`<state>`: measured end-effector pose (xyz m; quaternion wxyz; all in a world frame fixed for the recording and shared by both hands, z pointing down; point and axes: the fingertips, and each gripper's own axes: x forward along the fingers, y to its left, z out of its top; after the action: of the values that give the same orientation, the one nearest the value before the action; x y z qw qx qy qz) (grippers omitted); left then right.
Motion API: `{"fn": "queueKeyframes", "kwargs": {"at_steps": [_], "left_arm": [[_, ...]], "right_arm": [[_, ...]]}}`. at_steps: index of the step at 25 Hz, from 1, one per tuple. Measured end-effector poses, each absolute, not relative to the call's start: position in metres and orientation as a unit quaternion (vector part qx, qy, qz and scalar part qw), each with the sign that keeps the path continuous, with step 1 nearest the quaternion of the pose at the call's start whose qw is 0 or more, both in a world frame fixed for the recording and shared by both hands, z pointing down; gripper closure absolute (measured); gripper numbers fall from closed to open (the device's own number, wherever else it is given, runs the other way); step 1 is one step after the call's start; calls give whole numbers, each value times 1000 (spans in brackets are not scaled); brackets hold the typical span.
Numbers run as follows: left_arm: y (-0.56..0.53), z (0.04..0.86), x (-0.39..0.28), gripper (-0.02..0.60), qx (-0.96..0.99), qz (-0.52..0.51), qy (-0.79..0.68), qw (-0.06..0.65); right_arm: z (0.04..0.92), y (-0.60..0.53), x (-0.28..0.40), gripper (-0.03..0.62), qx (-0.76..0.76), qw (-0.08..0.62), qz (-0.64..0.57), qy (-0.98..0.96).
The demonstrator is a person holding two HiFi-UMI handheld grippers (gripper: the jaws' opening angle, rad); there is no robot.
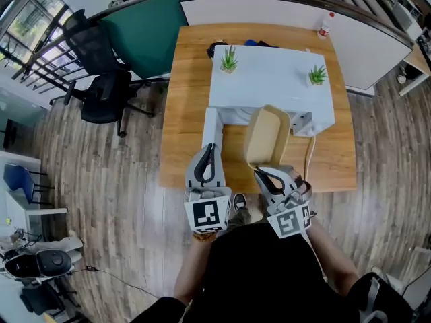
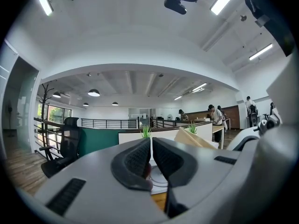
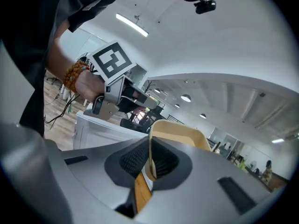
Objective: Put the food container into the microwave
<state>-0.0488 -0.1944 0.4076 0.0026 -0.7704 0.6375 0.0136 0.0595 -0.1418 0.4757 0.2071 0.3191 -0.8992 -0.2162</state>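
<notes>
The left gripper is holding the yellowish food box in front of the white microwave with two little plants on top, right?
Not quite: it is the right gripper, not the left. Its jaws are shut on the rim of the food container, held in front of the white microwave with two little plants on top. The right gripper view shows the rim pinched between its jaws.

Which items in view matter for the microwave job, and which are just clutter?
Job:
- food container, clamped in right gripper
- microwave, door open
- left gripper, by the door

Clutter:
- two potted plants on the microwave
- bottle at the table corner
- office chairs
</notes>
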Motion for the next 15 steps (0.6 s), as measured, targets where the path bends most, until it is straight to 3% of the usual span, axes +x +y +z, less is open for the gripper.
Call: {"fn": "queueKeyframes", "kwargs": {"at_steps": [15], "left_arm": [[-189, 415, -15, 551, -781, 16, 625, -7]], "right_arm": [[514, -138, 66, 573, 265, 248, -218, -906]]}}
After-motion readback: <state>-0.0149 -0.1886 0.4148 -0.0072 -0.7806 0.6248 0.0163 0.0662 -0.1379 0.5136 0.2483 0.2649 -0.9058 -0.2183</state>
